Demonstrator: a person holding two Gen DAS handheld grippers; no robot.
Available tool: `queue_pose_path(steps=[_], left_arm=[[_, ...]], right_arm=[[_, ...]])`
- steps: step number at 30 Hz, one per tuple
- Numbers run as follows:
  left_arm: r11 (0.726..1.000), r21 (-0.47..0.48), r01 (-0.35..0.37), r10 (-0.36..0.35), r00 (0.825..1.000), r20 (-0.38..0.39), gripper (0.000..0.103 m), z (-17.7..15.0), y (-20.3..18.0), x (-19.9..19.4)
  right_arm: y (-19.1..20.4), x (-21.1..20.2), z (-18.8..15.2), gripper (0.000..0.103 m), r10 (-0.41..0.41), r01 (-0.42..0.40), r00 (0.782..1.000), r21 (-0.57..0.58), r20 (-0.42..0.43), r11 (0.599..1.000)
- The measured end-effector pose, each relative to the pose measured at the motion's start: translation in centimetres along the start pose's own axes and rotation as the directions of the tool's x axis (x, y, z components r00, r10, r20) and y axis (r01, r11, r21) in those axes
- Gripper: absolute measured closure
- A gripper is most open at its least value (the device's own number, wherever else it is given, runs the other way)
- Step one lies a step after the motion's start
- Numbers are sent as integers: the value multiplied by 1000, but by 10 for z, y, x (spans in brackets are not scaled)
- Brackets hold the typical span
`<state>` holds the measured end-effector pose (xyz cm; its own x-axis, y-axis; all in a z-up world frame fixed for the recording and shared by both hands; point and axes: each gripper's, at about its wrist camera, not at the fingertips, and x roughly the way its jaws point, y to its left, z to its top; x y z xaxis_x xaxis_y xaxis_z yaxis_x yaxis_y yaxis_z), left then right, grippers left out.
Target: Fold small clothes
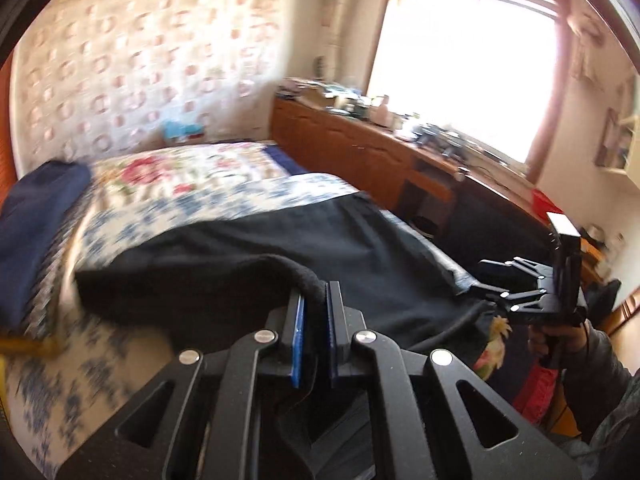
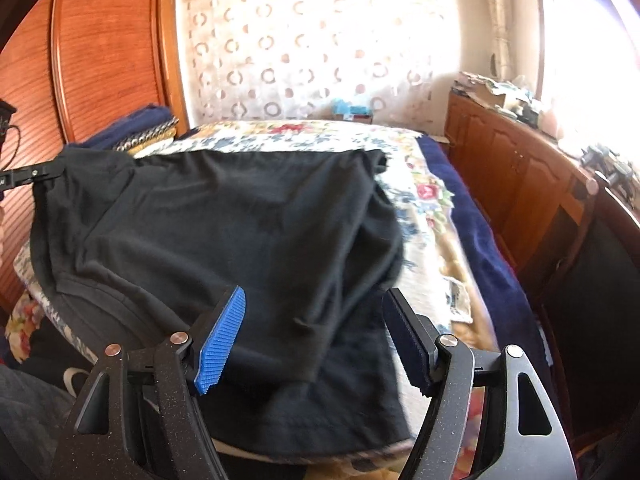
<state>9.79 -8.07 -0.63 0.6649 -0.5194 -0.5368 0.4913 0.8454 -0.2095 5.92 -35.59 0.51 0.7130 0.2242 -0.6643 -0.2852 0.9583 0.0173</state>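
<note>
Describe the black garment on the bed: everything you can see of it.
The black garment is soft, matte knit cloth, apparently a T-shirt, with a ribbed edge and a stitched hem. It lies spread and rumpled across the floral bedspread, its near hem draping over the bed's edge. The left hand-held gripper is shut on a fold of its edge, lifting that part. The right hand-held gripper is open above it, gripping nothing.

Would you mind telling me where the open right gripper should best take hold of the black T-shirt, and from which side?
Probably the near hem corner of the black T-shirt, approached from the foot of the bed, where the right gripper hovers open. The hem lies flat near the mattress edge, so a pad can slide under. The left gripper is shut on the collar edge.
</note>
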Motion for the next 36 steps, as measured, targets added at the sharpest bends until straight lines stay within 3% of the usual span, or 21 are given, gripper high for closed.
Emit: queue_pose_path(steps=[8, 11, 14, 15, 17, 18, 26, 36], left_arm=[[986, 80, 143, -143, 990, -5, 98, 55, -59, 32], [982, 135, 129, -127, 992, -20, 97, 62, -82, 42], [978, 157, 139, -127, 988, -85, 91, 56, -87, 54], [978, 157, 136, -123, 988, -91, 77, 54, -88, 56], [981, 155, 113, -99, 991, -92, 58, 51, -85, 53], [984, 151, 95, -83, 993, -87, 57, 48, -80, 49], [997, 53, -60, 62, 997, -45, 55, 20, -22, 12], [969, -55, -241, 239, 970, -32, 55, -23, 51, -33]], right_arm=[[-18, -8, -3, 30, -21, 20, 1000, 28, 19, 999], [-22, -12, -3, 30, -28, 27, 999, 38, 27, 999], [-25, -15, -3, 30, -29, 27, 999, 50, 33, 998], [-25, -15, -3, 30, -26, 24, 999, 52, 34, 998], [-24, -15, -2, 30, -28, 26, 999, 49, 34, 998], [-24, -15, -2, 30, -27, 26, 999, 49, 34, 998], [-12, -12, 16, 30, -4, 3, 998, 23, 57, 1000], [52, 25, 69, 30, 123, -117, 991, -100, 51, 988]])
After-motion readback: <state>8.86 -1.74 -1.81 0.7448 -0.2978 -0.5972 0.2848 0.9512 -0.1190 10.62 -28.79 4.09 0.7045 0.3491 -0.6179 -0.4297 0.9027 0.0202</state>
